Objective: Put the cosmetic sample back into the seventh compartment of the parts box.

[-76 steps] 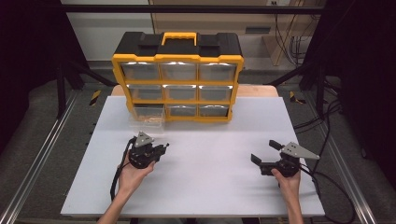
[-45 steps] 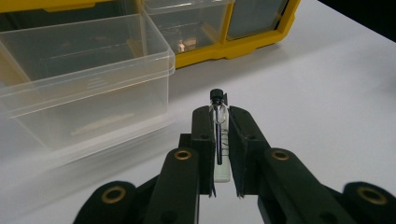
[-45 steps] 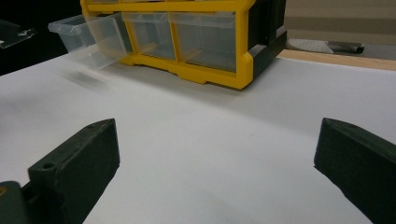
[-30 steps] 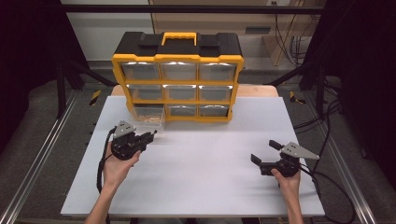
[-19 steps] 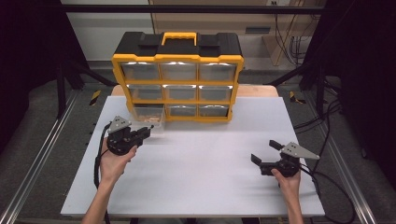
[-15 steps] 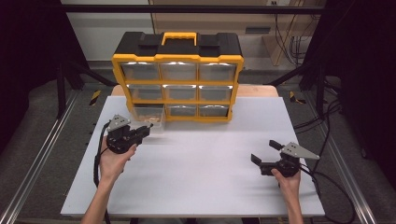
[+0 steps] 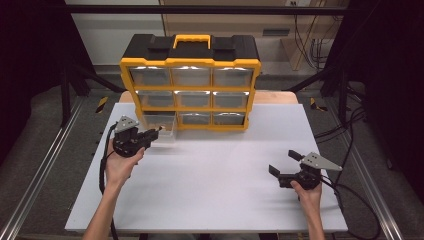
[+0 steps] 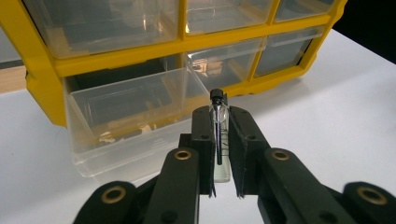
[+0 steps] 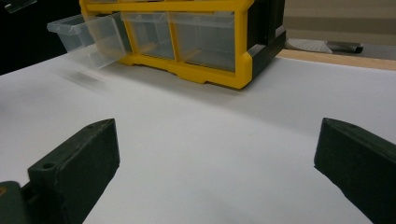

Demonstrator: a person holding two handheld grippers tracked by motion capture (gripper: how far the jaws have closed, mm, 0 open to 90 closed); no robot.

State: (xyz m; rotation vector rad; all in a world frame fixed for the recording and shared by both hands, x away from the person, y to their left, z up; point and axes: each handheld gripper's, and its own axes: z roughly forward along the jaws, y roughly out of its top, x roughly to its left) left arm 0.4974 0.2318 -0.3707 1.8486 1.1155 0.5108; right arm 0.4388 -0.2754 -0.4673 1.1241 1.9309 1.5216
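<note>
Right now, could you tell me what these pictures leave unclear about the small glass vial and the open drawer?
- Small clear glass vial with black cap: lower end hidden between the left gripper pads, left gripper view.
- Same vial: too small in the high view.
- Pulled-out clear plastic drawer: contents blurred by reflections.

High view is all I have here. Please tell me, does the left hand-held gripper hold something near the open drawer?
Observer: Yes. The left hand-held gripper is shut on a small clear vial with a black cap.
Operator: Does it point at the drawer?
Observer: Yes. In the left gripper view the pulled-out drawer lies beyond the vial's cap.
Operator: And the right one?
Observer: The right hand-held gripper stands open, with nothing between its jaws.
</note>
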